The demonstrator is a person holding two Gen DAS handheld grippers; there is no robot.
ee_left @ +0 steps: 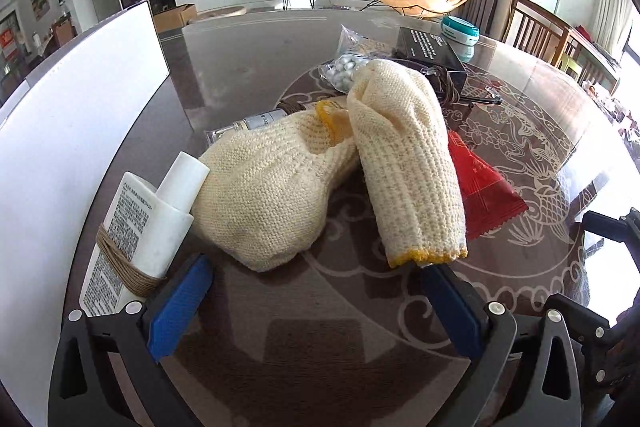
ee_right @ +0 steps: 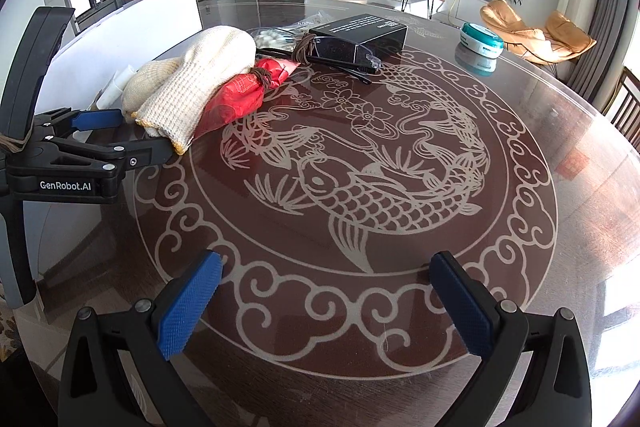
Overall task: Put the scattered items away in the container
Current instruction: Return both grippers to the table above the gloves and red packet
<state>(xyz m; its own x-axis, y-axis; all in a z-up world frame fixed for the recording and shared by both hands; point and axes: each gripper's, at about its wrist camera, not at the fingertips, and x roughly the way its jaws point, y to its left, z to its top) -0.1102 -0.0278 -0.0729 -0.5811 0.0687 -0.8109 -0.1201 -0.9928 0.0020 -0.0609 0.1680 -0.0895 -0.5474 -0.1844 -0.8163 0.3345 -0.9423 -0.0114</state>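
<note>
Two cream knitted work gloves with yellow cuffs (ee_left: 332, 167) lie crossed in a heap of clutter near the left edge of a round glass-topped table with a carp pattern (ee_right: 360, 187). They are flanked by a white twine-bound lotion bottle (ee_left: 136, 227) and a red foil packet (ee_left: 480, 187), with the tall white container wall (ee_left: 80, 115) just beyond at that edge.

The left gripper (ee_left: 316, 291) comes in low and level at the gloves, its blue-padded jaws spread wide on either side of them and one yellow cuff just beside the right pad. This looks like a line-up for a first grab, with nothing yet pinched.

The right gripper (ee_right: 328, 299) hangs above the bare middle of the tabletop, jaws likewise spread and empty, well apart from the pile, apparently waiting its turn.
</note>
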